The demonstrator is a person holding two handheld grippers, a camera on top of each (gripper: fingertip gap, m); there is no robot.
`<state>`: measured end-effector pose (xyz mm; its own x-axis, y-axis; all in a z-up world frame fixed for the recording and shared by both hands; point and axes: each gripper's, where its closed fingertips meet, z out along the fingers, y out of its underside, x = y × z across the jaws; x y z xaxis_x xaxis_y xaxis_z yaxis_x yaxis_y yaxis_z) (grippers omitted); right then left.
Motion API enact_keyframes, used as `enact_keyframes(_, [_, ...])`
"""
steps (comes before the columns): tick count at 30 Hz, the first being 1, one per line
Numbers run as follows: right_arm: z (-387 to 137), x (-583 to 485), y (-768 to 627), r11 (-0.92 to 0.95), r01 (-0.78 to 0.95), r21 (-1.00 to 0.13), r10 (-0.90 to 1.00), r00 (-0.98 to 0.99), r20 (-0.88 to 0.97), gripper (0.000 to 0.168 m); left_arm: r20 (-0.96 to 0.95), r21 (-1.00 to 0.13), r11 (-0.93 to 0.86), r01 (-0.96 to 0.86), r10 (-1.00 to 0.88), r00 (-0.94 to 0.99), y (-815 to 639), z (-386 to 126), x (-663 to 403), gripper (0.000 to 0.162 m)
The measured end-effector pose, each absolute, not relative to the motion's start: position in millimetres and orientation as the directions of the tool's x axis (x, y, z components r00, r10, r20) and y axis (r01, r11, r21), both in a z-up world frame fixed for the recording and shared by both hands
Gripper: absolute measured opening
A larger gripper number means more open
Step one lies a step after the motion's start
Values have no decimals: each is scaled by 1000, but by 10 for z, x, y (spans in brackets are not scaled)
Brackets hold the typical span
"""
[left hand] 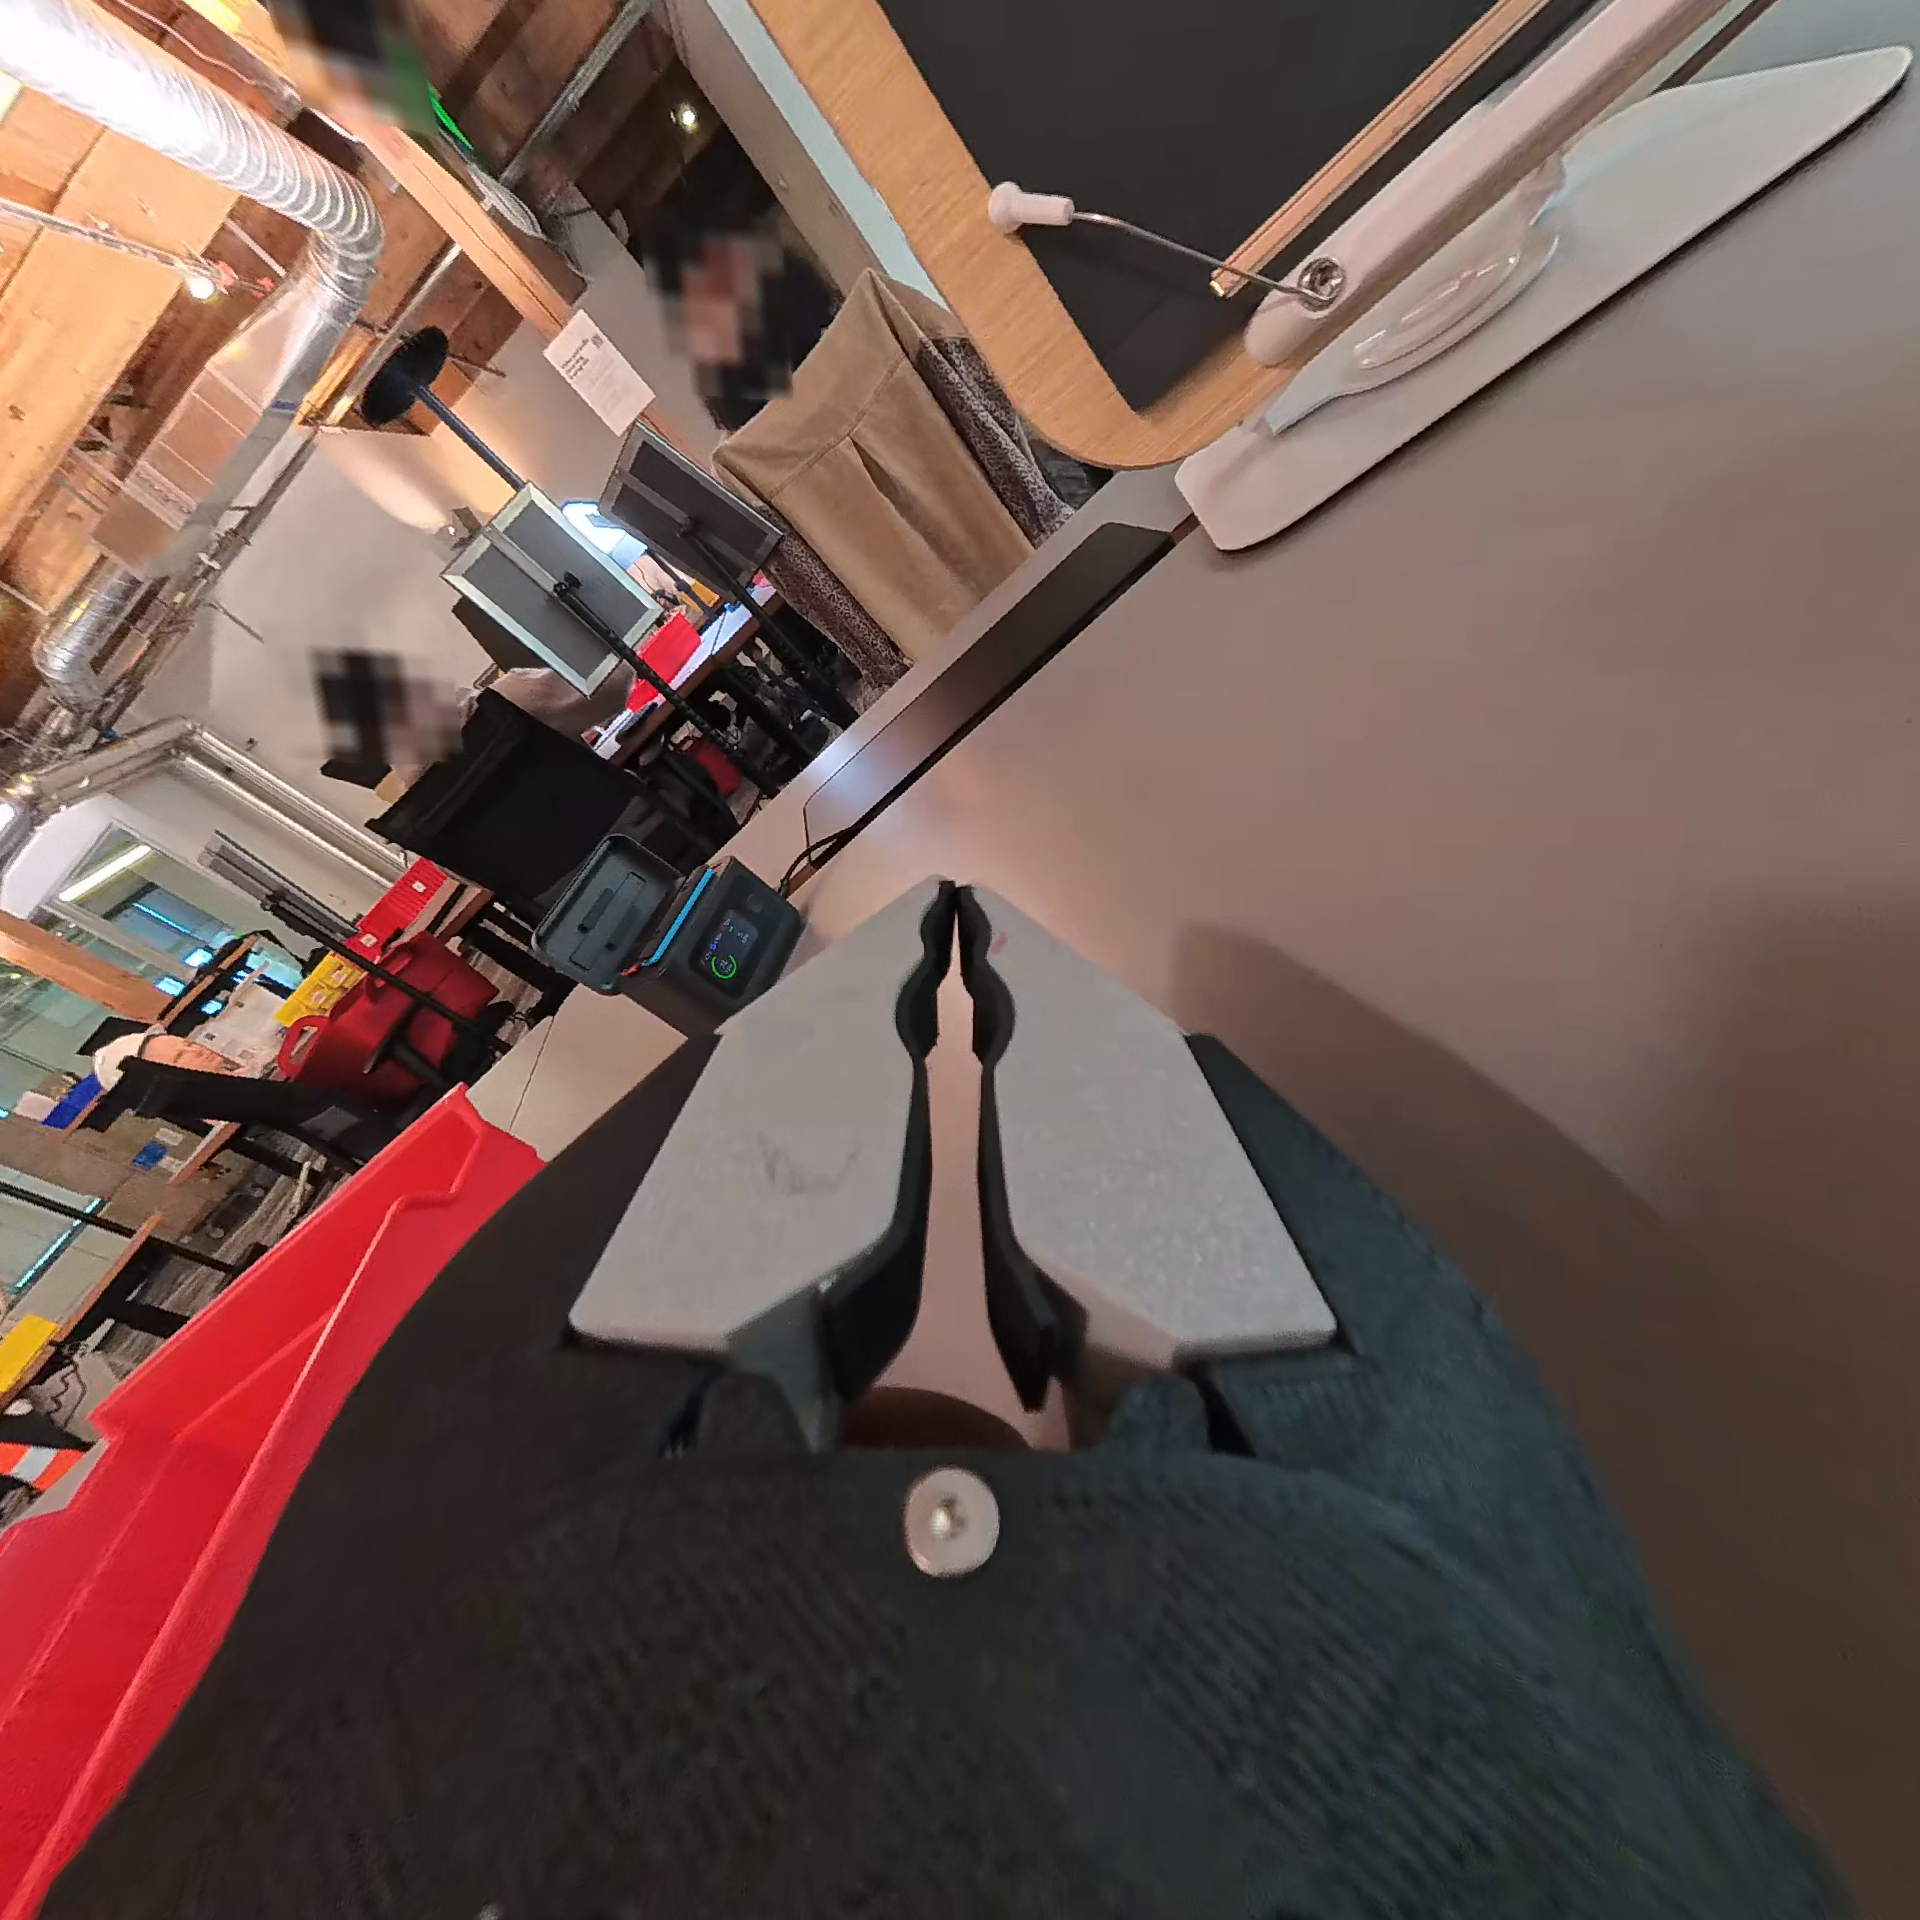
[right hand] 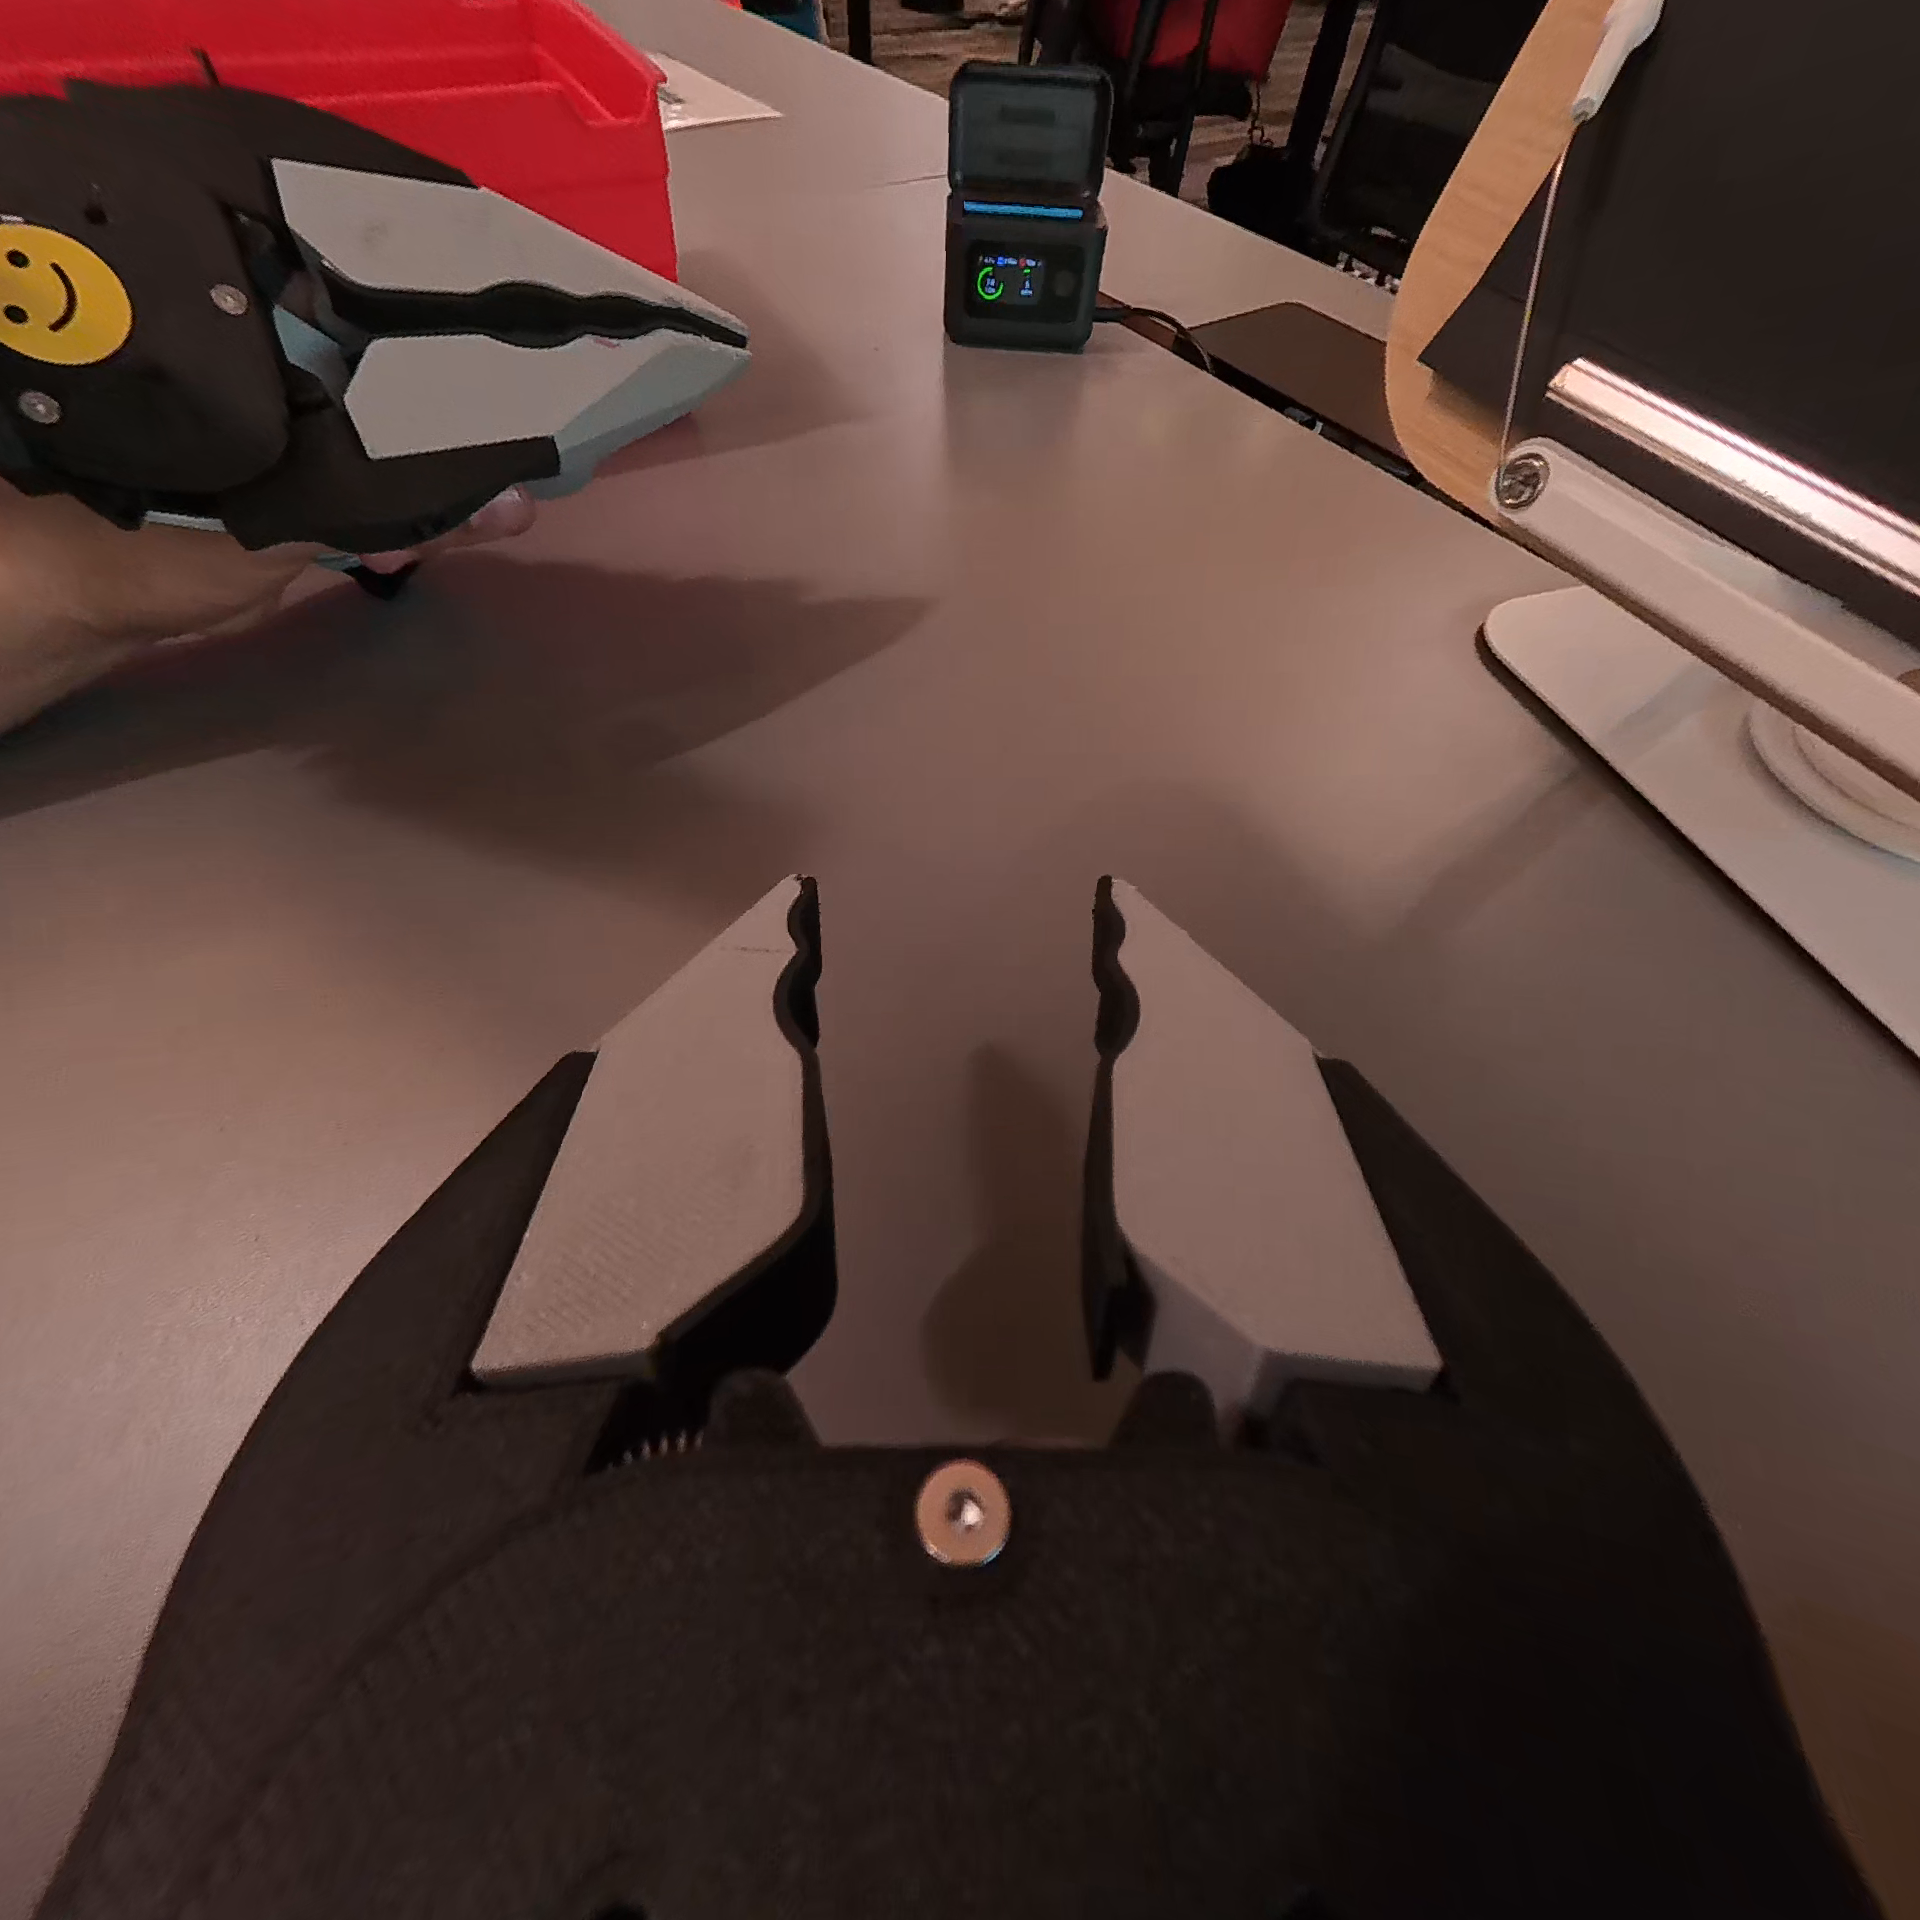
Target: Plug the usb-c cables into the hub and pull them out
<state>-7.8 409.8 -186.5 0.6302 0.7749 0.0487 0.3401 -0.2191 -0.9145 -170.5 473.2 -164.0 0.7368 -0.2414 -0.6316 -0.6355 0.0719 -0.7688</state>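
on the brown table, the left gripper has its jaws closed and empty, tilted sideways near a red bin. the right gripper is spread wide, holding nothing (cables and hub not visible). a small charger box stands beyond.

Indoor light was warm and moderate, coming from overhead; ceiling lamps showed as small blown-out spots. The tabletop carried a soft sheen and a broad, soft-edged shadow under the left gripper. Glare streaked the monitor stand arm. Fisheye bending was strong at the edges. Near gripper bodies were soft; the left wrist view was heavily tilted.
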Motion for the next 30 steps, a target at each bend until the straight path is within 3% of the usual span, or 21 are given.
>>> enact_keyframes(26, [-1876,175,4269,-206,345,-916,735,673,88,49,-622,-774,81,-628,-281,731,4764,-1654,-1519,0])
enact_keyframes(30, [-1863,198,4291,-196,347,-917,727,680,101,50,-671,-727,101,-679,-314,671,4749,-1734,-1369,0])
